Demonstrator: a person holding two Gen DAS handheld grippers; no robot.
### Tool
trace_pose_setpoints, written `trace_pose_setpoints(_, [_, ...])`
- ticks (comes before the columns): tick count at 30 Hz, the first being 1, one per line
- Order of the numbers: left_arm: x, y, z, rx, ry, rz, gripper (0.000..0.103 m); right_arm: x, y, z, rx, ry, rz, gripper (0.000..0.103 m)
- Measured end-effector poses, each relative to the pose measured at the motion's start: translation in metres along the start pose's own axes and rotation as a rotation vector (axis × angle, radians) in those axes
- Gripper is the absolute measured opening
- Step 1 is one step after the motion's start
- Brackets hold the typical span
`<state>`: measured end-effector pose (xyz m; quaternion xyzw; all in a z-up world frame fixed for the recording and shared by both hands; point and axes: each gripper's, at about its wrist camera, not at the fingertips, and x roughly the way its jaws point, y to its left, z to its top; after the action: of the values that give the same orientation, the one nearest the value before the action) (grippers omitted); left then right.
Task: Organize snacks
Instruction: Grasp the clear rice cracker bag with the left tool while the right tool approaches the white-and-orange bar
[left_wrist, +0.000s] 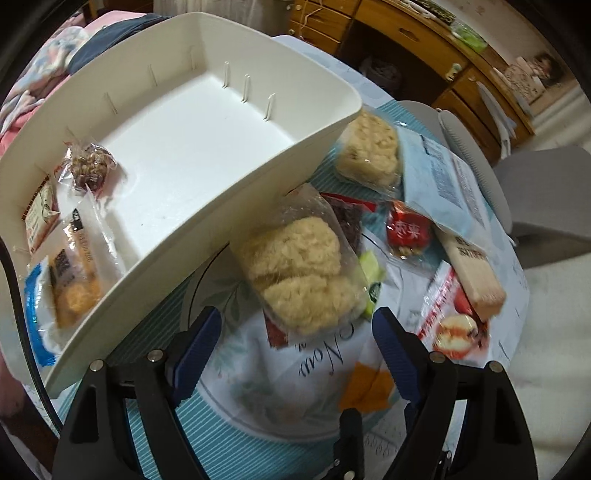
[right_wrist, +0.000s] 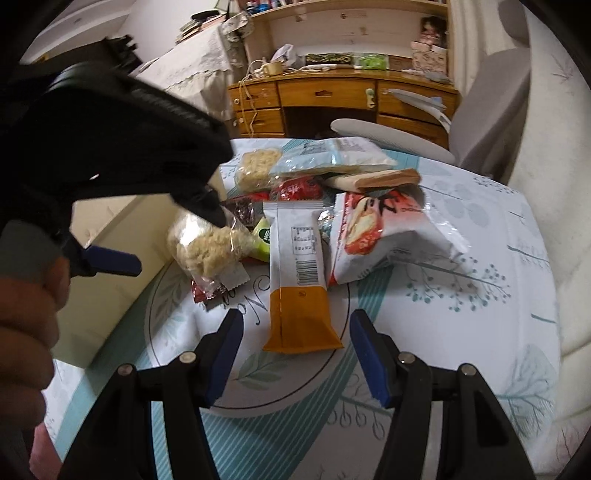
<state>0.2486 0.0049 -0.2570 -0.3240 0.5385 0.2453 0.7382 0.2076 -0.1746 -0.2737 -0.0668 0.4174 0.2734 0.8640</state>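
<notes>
Jaws of the left gripper (left_wrist: 291, 332) stand spread, empty, above a clear bag of puffed rice cakes (left_wrist: 299, 269) on the tabletop (right_wrist: 480, 258), just beside the white bin (left_wrist: 221, 48) that holds a few snacks. Right gripper (right_wrist: 295, 336) jaws are likewise spread, flanking an orange-and-white snack bar (right_wrist: 299, 280); a red-and-white packet (right_wrist: 388, 229) lies beyond.

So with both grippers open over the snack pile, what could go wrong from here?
1. The left gripper is aimed at the crumbly rice cake bag; a hard squeeze may crush it.
2. That bag lies against the white bin, so a finger could bump the wall.
3. The right gripper straddles the orange-ended packet; slick wrapping might slip.
</notes>
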Motion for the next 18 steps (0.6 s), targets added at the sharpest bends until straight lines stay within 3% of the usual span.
trace_pose_setpoints(13, [0.033,-0.006,0.014,-0.023,-0.015,0.005,0.083,0.034,-0.003,0.005,-0.046,0.037,0.042,0.059])
trace_pose_setpoints(18, [0.043,-0.007,0.019,-0.031,-0.003,-0.011,0.083,0.042,-0.004,0.007,-0.053,0.045,0.046,0.047])
